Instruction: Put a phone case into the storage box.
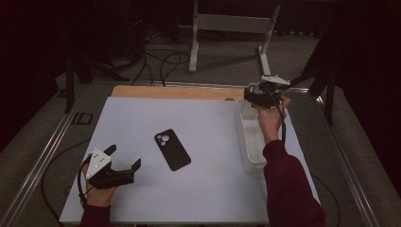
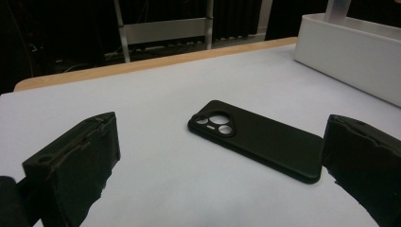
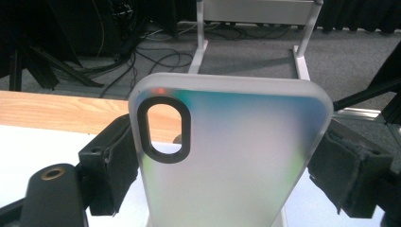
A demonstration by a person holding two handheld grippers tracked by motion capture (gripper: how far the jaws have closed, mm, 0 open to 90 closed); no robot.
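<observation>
On my desk (image 1: 189, 189), white-topped: white bin (image 1: 250, 142) at the right edge. Black phone case (image 1: 172, 149) lies flat mid-desk. My right claw (image 3: 231, 165) pinches a frosted phone case (image 3: 227, 156) upright above the bin. My left claw (image 1: 125, 158) rests spread, empty.

Maroon sleeves (image 1: 288, 184), black padded jaws

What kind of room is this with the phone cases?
Probably a lab or recording studio: dark curtains hang around one white table, loose cables lie on grey carpet, and a person's hand holds a black tool near a black phone case.
</observation>
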